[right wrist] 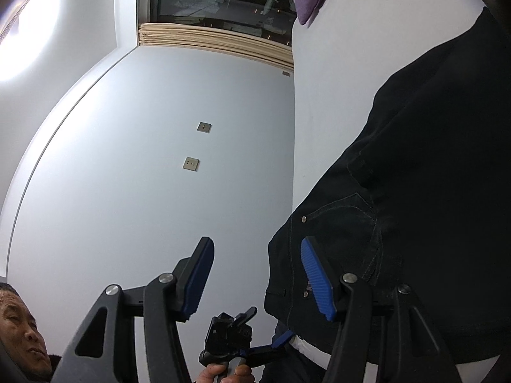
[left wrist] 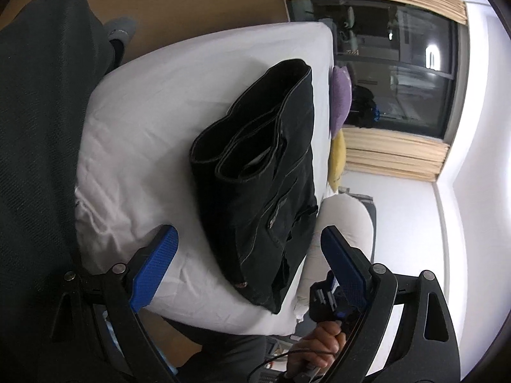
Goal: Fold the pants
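Note:
The black pants (left wrist: 265, 178) lie folded in a compact stack on the white bed (left wrist: 153, 121), leg hems up toward the far end, waistband near me. My left gripper (left wrist: 249, 239) is open and empty, hovering just above the waistband end of the stack. In the right wrist view the pants (right wrist: 415, 175) fill the right side, close up, with a pocket and rivets showing. My right gripper (right wrist: 257, 249) is open and empty, its right pad (right wrist: 316, 281) beside the pants' edge. The other gripper (left wrist: 332, 296) shows low in the left wrist view.
A purple cushion (left wrist: 340, 95) and a yellow one (left wrist: 338, 156) sit at the bed's far side, with a white pillow (left wrist: 348, 223) beside them. A dark window (left wrist: 396, 67) and white walls lie beyond. The person's dark-clothed leg (left wrist: 41, 111) is at left.

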Available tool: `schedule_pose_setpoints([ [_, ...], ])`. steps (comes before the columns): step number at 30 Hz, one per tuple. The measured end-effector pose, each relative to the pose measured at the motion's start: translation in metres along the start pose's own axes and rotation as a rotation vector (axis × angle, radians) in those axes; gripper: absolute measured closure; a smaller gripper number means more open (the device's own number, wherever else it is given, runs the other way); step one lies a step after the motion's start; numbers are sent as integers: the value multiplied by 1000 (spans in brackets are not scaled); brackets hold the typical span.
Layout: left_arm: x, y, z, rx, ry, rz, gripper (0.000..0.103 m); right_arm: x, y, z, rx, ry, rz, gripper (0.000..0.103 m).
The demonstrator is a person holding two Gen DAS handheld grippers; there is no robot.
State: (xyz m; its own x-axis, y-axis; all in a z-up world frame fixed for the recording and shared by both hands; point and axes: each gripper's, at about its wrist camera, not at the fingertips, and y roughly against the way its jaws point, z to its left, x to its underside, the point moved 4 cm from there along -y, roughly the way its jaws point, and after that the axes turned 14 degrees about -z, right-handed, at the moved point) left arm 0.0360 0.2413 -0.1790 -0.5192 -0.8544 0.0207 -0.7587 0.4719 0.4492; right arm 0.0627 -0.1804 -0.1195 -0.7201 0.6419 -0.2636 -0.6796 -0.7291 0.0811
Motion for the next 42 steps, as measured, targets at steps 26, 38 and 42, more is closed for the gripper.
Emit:
schedule_pose_setpoints([
  [26,18,-27,-14,7,-12,-10,72,-23,-13,-17,126,84,100,51],
  [38,32,-24,-79,-20,-412,-42,88,3,-71,-80,420,180,380,88],
  [42,45,-27,-108,-27,-550,-52,91,0,-58,-98,390,88,328,103],
])
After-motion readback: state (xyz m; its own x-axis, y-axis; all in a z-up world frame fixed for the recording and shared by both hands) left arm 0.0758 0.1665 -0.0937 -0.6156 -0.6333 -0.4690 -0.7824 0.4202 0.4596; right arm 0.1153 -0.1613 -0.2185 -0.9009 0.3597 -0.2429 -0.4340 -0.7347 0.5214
